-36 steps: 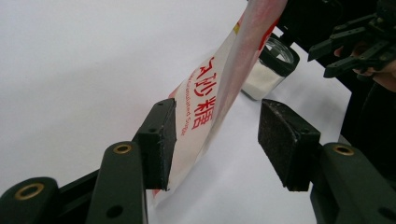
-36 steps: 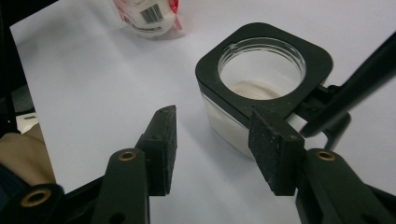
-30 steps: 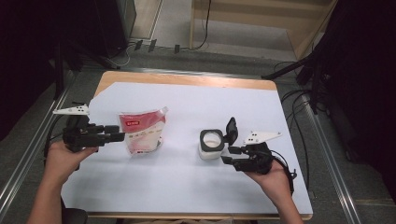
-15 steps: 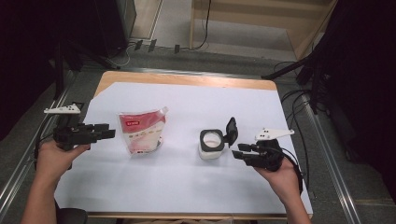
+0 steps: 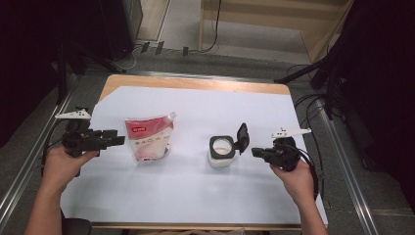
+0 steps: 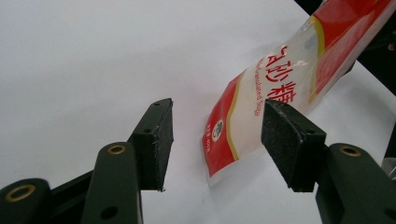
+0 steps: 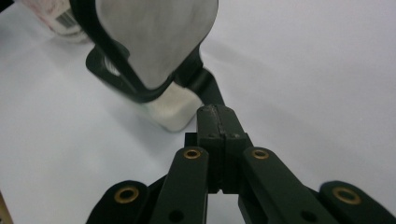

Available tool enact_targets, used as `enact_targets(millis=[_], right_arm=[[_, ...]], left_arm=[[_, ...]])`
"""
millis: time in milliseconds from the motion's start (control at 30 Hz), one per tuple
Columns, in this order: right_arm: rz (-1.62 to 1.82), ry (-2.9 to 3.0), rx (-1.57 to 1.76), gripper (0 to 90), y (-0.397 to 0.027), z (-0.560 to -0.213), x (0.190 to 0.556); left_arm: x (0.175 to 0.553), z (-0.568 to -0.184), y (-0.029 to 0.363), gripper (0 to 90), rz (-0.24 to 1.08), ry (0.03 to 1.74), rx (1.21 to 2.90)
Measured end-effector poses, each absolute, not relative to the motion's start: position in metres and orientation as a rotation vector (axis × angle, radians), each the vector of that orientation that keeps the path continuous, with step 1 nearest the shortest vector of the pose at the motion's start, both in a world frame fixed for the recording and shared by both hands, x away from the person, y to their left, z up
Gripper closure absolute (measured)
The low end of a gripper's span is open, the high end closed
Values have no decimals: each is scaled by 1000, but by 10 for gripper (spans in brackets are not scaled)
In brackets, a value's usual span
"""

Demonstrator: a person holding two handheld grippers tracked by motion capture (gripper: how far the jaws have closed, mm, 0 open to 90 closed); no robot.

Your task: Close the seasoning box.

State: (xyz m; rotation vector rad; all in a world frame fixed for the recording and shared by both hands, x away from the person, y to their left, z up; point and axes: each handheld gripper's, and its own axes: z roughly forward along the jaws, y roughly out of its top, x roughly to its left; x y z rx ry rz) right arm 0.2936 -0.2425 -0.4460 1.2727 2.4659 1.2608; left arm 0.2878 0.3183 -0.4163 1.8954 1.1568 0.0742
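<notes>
1. White sheeting is spread over the counter [image 5: 195, 196], with dark floor seen around it.
2. Left of the sugar pouch [image 5: 149, 138], the left gripper [image 5: 115, 139] is held with fingers [image 6: 156, 140] parted, having just opened further; nothing is pressed.
3. Right of the pouch, the open-lidded jar [image 5: 221, 151] is stood.
4. Right of the jar, the right gripper [image 5: 255, 152] is held, fingers [image 7: 219, 130] just closed together, empty, near the lid [image 5: 242, 138].

Left tool [image 5: 115, 139] agape, right tool [image 5: 255, 152] closed.
</notes>
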Motion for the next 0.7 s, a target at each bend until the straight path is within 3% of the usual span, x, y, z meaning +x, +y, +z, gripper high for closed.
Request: enact_targets(millis=[700], right_arm=[[1396, 2363, 1274, 900, -219, -441, 321]], left_arm=[[289, -420, 312, 471, 82, 1148, 1902]])
